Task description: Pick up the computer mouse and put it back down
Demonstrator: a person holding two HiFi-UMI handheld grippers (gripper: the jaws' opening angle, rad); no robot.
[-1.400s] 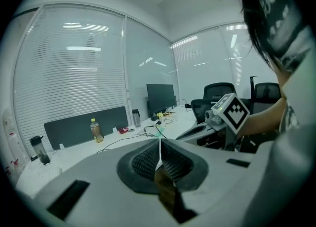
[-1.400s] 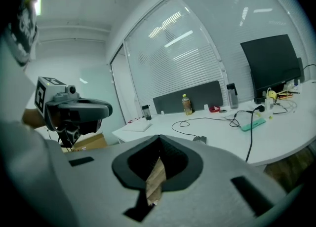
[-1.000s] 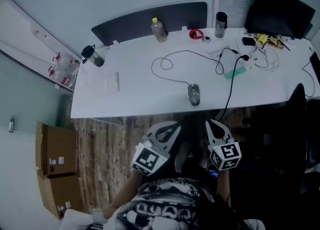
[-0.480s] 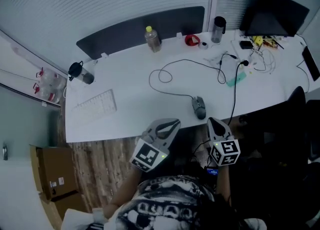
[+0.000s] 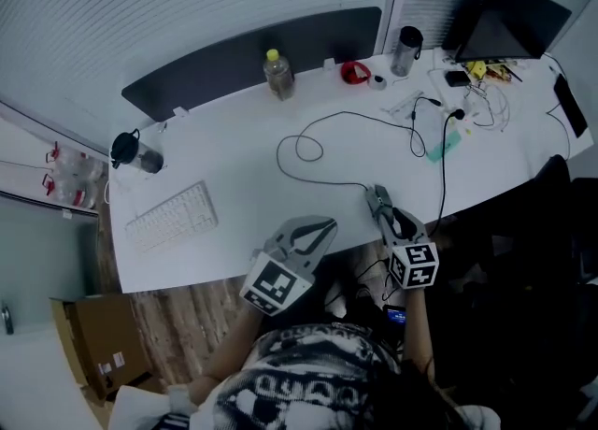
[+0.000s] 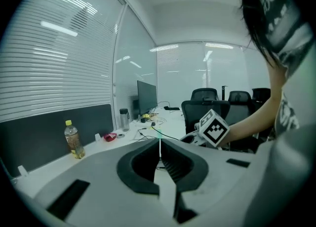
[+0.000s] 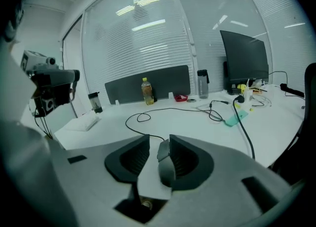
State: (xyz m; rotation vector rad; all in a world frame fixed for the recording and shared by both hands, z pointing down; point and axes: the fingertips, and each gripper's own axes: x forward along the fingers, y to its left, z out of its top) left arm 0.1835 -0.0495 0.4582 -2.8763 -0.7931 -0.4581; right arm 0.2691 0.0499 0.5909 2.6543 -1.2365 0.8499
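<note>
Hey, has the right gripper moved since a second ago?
Yes. The right gripper has gone forward over the desk's near edge to the mouse; its jaws have just been opening, with the mouse between them.

Bare desk (image 5: 234, 171) left of mouse (image 5: 376, 198); black cable (image 7: 243, 125) close on right.

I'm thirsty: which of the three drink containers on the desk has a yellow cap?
The plastic bottle in front of the dark partition. The tumbler by the monitor and the jug at the left edge both have dark lids.
</note>
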